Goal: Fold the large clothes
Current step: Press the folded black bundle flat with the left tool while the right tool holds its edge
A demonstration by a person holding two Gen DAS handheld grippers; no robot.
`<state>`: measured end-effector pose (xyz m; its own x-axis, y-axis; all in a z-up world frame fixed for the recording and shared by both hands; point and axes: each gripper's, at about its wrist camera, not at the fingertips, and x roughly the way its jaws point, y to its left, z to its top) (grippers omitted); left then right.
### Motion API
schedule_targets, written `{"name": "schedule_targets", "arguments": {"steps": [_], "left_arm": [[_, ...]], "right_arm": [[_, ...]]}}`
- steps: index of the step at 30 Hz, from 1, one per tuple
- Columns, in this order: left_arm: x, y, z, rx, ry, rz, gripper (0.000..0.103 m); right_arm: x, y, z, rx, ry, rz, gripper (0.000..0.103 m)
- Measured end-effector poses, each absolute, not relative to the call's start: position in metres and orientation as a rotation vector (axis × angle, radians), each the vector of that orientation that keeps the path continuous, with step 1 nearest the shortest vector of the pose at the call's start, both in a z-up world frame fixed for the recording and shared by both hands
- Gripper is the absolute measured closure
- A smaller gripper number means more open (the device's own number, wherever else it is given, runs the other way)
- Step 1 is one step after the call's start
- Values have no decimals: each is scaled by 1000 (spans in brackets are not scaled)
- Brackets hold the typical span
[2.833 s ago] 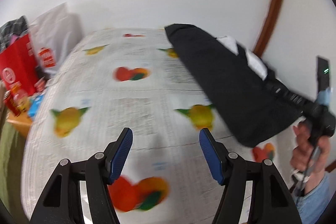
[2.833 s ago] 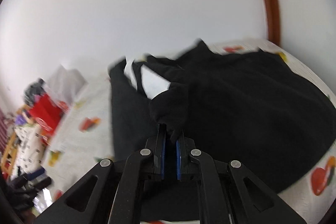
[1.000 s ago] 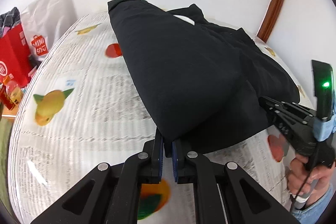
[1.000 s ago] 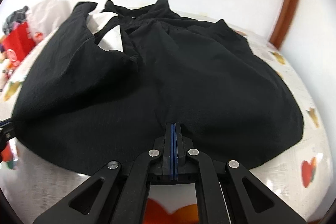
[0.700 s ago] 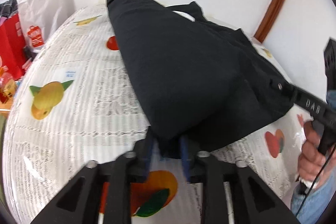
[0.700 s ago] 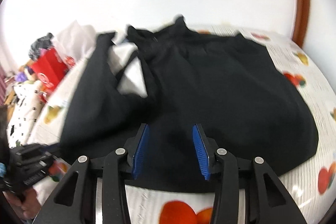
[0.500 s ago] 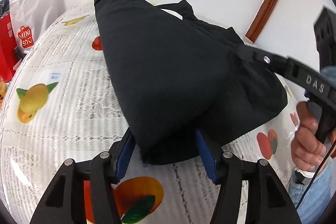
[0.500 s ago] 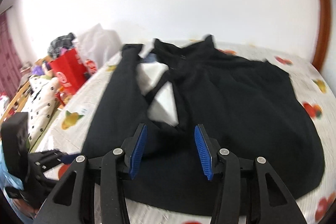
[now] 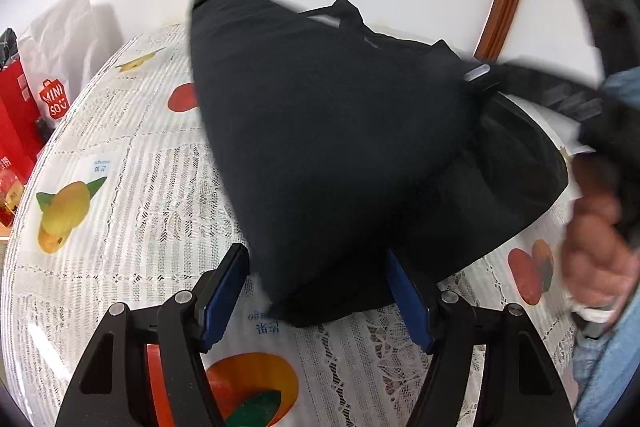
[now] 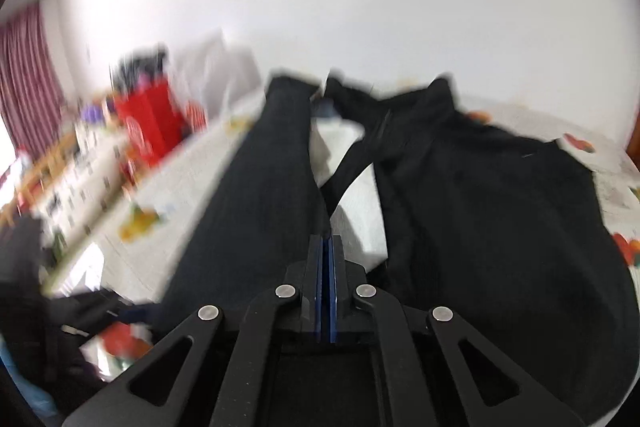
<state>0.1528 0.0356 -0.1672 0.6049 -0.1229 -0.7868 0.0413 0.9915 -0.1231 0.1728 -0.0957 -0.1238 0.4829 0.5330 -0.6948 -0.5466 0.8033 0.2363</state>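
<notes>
The left claw [image 9: 316, 295] stands well open and its jaws have just been opening further; the near corner of the black garment [image 9: 332, 147] lies between the blue pads [image 9: 224, 291] but they do not press on it. The right claw [image 10: 325, 291] is blurred; its blue pads meet with no gap, having just been closing, and whether a pinch of cloth sits between them cannot be told. In the left wrist view it shows as a dark smear over the garment's right side, gripped by a hand [image 9: 596, 247] with a blue denim sleeve below.

The garment lies on the counter [image 9: 132, 211], folded to a rough triangle: one point toward the left claw, the long axis running away to the far edge by the wall. Its matte, soft cloth lies in two layers near the point, the upper fold overlapping a lower one that spreads to the right. From the right wrist view a long black panel runs lengthwise away, with white lining [image 10: 352, 187] and a narrow black strap [image 10: 348, 167] showing in the gap beside it.

The counter wears a white lace-pattern cloth printed with fruit in yellow, orange and red. Beyond its left end stand a white Miniso paper bag [image 9: 60, 67] and a red bag [image 9: 16, 115]; their contents cannot be made out.
</notes>
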Motion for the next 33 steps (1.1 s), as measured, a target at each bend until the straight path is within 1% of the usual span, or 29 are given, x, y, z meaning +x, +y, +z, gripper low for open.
{"name": "schedule_targets", "arguments": {"steps": [3, 5, 8, 12, 13, 16, 17, 18, 19, 20, 21, 22, 25, 29, 30, 31, 32, 33], "left_arm": [[154, 31, -169, -54, 911, -83, 34], [153, 27, -170, -27, 900, -73, 33], [155, 26, -170, -26, 904, -64, 33], [158, 24, -168, -25, 918, -73, 32], [158, 23, -167, -25, 920, -84, 35], [150, 22, -163, -45, 899, -121, 36], [148, 21, -162, -45, 888, -128, 36], [146, 19, -161, -45, 883, -134, 36], [146, 18, -160, -47, 882, -144, 36], [147, 16, -159, -57, 881, -164, 36], [145, 14, -158, -62, 881, -175, 36], [146, 13, -157, -68, 880, -185, 36], [152, 3, -156, -58, 882, -207, 36], [158, -10, -164, -40, 920, -199, 35], [158, -11, -165, -45, 928, -191, 32], [157, -12, -166, -39, 922, -180, 32], [157, -15, -166, -19, 925, -167, 32], [157, -19, -167, 6, 933, -154, 32]], "right_arm": [[163, -131, -103, 41, 763, 591, 101], [157, -153, -99, 59, 744, 548, 101], [154, -176, -115, 87, 786, 473, 101], [157, -194, -156, 143, 935, 417, 101], [153, -196, -159, 137, 938, 412, 100], [146, -197, -154, 101, 912, 392, 99], [145, -198, -152, 106, 909, 397, 93], [145, -199, -150, 114, 906, 398, 90], [145, -201, -148, 119, 904, 400, 78], [147, -204, -149, 121, 909, 403, 58], [151, -206, -150, 121, 918, 403, 49], [154, -208, -151, 124, 924, 406, 42], [168, -211, -156, 170, 958, 431, 41], [182, -203, -173, 212, 1013, 442, 41], [182, -200, -174, 212, 1013, 438, 41], [183, -197, -174, 209, 1009, 438, 44], [182, -194, -173, 203, 1004, 446, 59], [182, -189, -172, 179, 1006, 447, 78]]}}
